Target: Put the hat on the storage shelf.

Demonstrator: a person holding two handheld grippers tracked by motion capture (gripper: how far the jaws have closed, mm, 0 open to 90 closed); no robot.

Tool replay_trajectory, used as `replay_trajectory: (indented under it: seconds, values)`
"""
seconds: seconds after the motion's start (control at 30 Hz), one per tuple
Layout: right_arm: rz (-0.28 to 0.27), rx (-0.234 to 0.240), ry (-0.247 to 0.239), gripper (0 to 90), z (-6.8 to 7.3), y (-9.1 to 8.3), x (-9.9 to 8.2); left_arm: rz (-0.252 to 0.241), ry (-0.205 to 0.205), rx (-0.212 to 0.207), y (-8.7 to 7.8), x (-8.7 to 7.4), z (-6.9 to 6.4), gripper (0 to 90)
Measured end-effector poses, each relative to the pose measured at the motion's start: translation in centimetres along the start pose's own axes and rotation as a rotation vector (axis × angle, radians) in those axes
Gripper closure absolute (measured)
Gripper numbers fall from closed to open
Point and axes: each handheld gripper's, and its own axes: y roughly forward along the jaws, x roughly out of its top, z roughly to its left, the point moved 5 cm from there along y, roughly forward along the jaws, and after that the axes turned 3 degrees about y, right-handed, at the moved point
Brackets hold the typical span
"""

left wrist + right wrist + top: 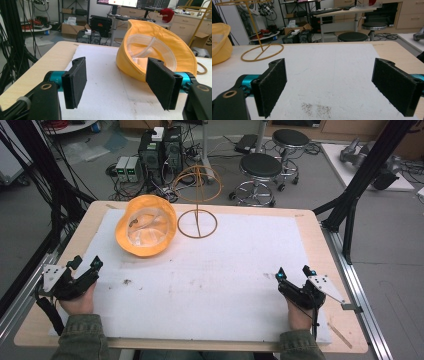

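Observation:
A yellow hat (146, 226) lies tipped on its side at the back left of the white mat (210, 270), its pale lining facing me. Beside it stands a gold wire hat stand (198, 205) with a round base ring. My left gripper (85, 264) rests open at the mat's left edge, well short of the hat (155, 50); nothing sits between its pads (75, 82). At the front right, my right gripper (295, 272) is open over bare mat, its jaws wide apart. The stand (260, 53) and part of the hat (220, 42) show to the left in the right gripper view.
The mat covers a wooden table (310, 227) with black frame posts at both sides. Two round stools (260, 170) and computer boxes with cables (160, 152) stand on the floor behind. Small dark specks (317, 108) mark the mat.

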Motion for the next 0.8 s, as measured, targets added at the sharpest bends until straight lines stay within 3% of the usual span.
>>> replay_trajectory:
  seconds: [0.63, 0.8]
  values:
    - [0.003, 0.003, 0.002, 11.5, 0.06, 0.01, -0.05, -0.013, -0.007, -0.009, -0.08, 0.11, 0.0, 33.5]
    - [0.008, 0.003, 0.009, 11.5, 0.12, 0.02, -0.12, -0.021, -0.019, -0.022, -0.07, 0.87, -0.06, 34.7]
